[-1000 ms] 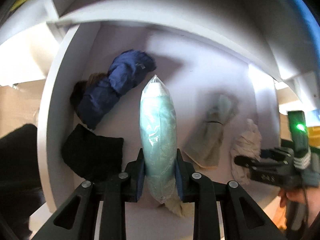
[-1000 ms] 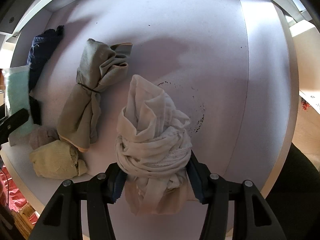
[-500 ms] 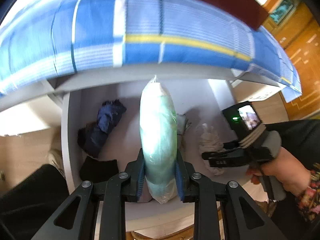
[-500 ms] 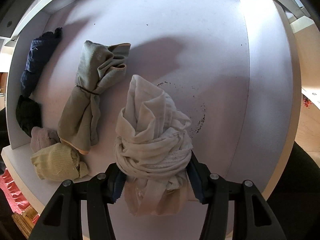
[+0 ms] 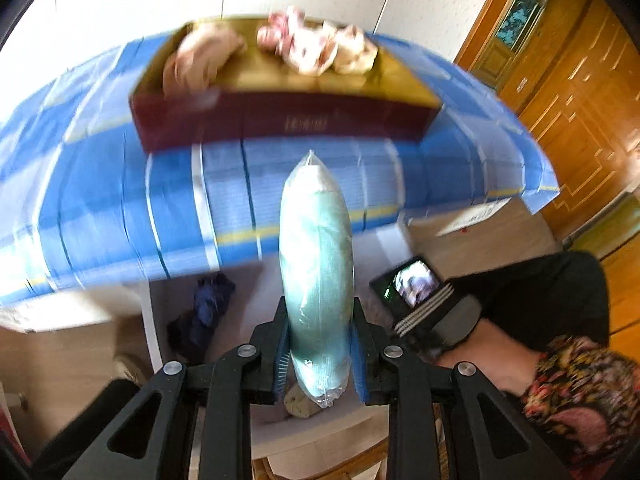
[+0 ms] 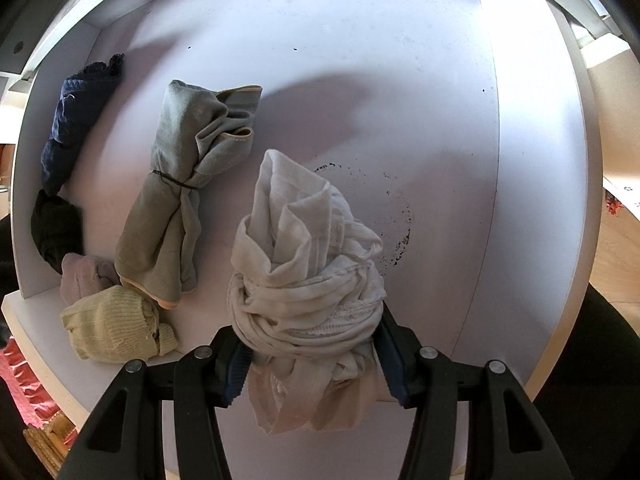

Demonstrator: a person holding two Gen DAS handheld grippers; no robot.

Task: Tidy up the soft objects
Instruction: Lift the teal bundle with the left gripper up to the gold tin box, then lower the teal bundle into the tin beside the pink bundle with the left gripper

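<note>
My left gripper [image 5: 318,358] is shut on a mint-green cloth sealed in a clear plastic bag [image 5: 316,272], held high above the white shelf [image 5: 376,244]. Ahead of it a dark red box with a gold inside [image 5: 280,120] stands on the blue checked cloth [image 5: 120,208] and holds pinkish soft bundles [image 5: 316,46]. My right gripper [image 6: 312,364] is shut on a white knotted cloth bundle [image 6: 304,264] that rests on the shelf floor [image 6: 400,100]. Left of it lie a grey-green tied bundle [image 6: 180,200], a navy cloth [image 6: 76,120], a black cloth [image 6: 54,228], a mauve roll [image 6: 82,280] and a pale yellow knit roll [image 6: 112,324].
A person's hand and patterned sleeve [image 5: 568,384] hold the right gripper's handle, whose small screen [image 5: 412,284] shows in the left wrist view. Wooden panelled doors [image 5: 568,92] stand at the right. The shelf has side walls [image 6: 532,160] and a front edge [image 6: 48,360].
My left gripper has risen out of the shelf with the bagged cloth, so the blue checked cloth and the red box come into view. The right gripper and its white bundle have stayed put.
</note>
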